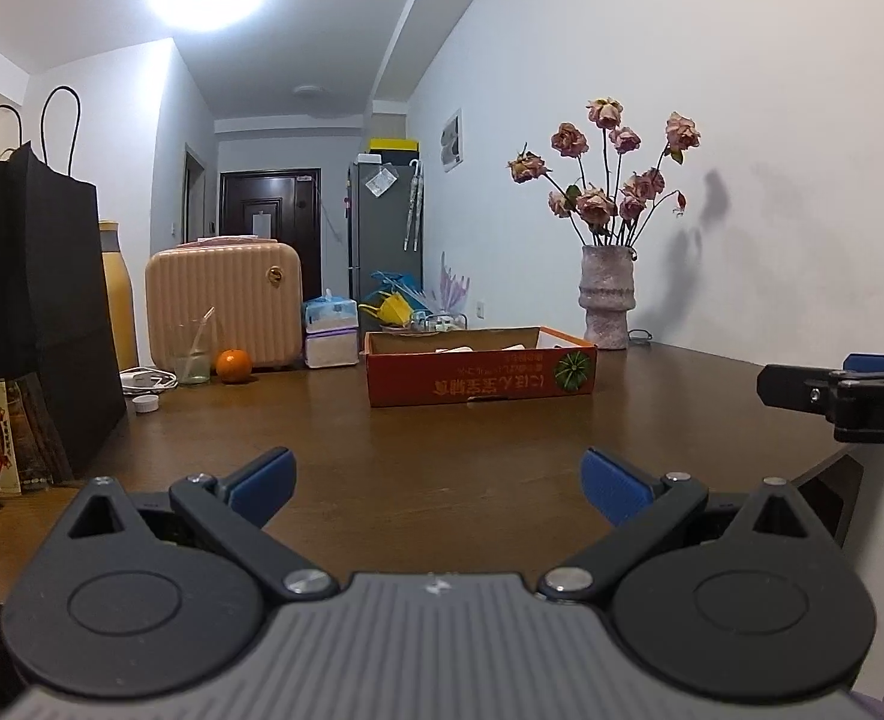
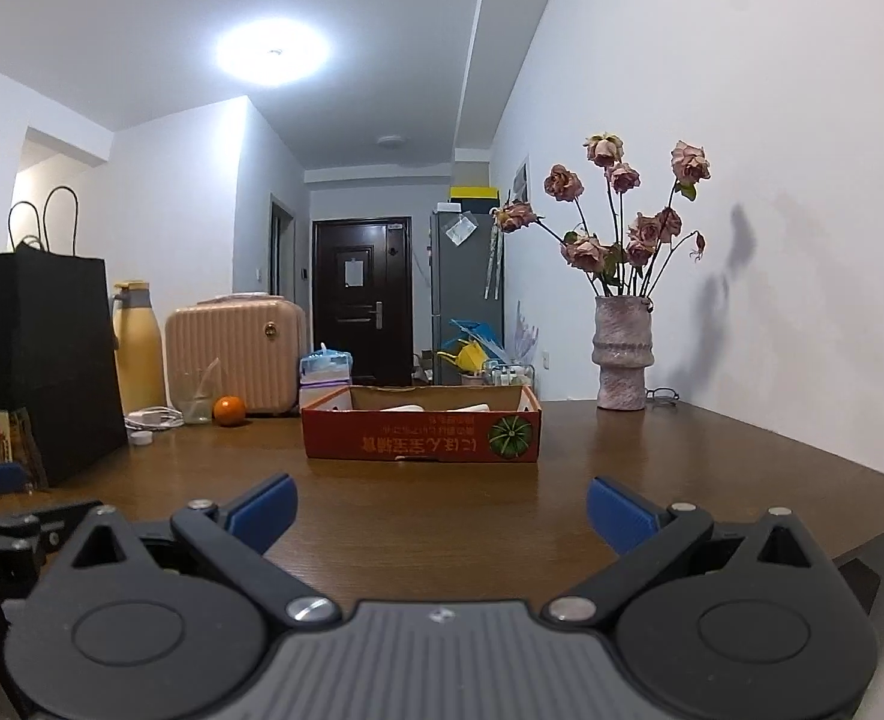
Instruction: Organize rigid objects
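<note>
both the left gripper (image 1: 436, 480) and right gripper (image 2: 442, 507) hover wide and empty over the brown wooden table (image 2: 442, 516), facing the shallow orange cardboard box (image 2: 421, 432) (pale items inside, unclear), which fits either starting or finished sorting.

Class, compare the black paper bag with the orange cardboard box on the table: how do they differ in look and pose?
The black paper bag stands tall and upright with loop handles; the orange cardboard box is low, wide and has none. The bag is plain; the box carries printed text and a green squash picture. The bag stands at the table's left, the box near the middle. Both rest open-topped on the brown table.
</note>
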Motion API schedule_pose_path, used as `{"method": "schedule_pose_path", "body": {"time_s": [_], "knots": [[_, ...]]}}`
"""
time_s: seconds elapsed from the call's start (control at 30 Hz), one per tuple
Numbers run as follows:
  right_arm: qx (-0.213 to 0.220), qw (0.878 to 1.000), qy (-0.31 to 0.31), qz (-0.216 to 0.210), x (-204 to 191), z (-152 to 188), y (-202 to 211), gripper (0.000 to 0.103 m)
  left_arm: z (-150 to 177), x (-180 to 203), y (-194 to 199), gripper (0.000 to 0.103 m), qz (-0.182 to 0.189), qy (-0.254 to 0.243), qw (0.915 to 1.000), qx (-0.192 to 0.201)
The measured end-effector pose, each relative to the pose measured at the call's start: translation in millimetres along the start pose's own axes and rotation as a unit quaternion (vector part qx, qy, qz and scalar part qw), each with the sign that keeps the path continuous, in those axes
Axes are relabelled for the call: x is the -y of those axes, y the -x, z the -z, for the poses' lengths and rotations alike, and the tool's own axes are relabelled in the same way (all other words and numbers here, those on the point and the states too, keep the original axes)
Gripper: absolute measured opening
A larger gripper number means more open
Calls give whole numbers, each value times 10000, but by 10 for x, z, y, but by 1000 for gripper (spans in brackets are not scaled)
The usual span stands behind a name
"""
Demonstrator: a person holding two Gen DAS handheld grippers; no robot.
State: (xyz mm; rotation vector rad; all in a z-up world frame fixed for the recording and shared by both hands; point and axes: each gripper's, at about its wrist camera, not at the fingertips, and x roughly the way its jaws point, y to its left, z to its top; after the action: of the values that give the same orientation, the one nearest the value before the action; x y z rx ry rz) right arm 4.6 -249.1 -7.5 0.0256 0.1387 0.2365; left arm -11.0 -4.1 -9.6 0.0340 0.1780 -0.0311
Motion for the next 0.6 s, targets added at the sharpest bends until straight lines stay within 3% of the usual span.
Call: {"method": "schedule_pose_path", "body": {"time_s": [0.6], "knots": [[114, 9999, 27, -33, -22, -2, 25, 103, -18, -8, 3, 103, -148, 37, 9998, 105]]}}
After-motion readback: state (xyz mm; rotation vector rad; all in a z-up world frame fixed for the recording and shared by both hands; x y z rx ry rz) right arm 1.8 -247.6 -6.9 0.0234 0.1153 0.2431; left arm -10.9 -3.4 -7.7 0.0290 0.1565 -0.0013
